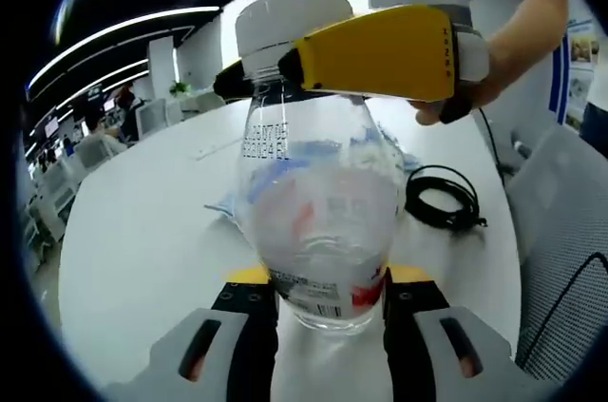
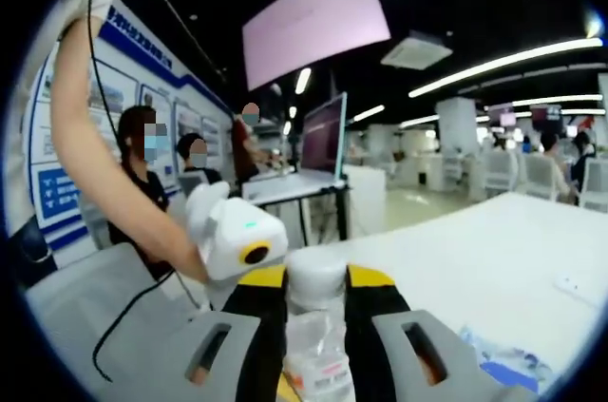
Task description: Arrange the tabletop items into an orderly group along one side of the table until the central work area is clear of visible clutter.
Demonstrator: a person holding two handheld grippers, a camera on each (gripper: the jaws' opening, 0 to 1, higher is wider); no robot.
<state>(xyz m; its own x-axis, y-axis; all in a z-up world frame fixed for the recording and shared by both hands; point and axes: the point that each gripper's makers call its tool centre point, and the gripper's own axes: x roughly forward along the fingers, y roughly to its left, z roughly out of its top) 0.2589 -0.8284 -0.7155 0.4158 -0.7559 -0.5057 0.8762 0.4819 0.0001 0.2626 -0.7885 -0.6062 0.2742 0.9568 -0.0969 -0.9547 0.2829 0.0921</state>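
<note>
A clear plastic bottle (image 1: 318, 202) with a white cap (image 1: 285, 22) stands between the jaws of my left gripper (image 1: 328, 293), which is shut on its lower, labelled part. My right gripper (image 1: 275, 69), with yellow jaws, reaches in from the right and is shut on the cap. In the right gripper view the white cap (image 2: 315, 280) sits clamped between my right gripper's (image 2: 315, 286) jaws, and the crinkled bottle (image 2: 313, 359) hangs below it. A blue-and-white packet (image 1: 228, 202) lies on the white table (image 1: 142, 240) behind the bottle.
A coiled black cable (image 1: 442, 198) lies on the table to the right of the bottle. A mesh chair (image 1: 560, 278) stands at the table's right edge. The packet (image 2: 503, 359) also lies by the right gripper. People sit by a wall (image 2: 142, 183); a monitor (image 2: 323, 136) stands behind.
</note>
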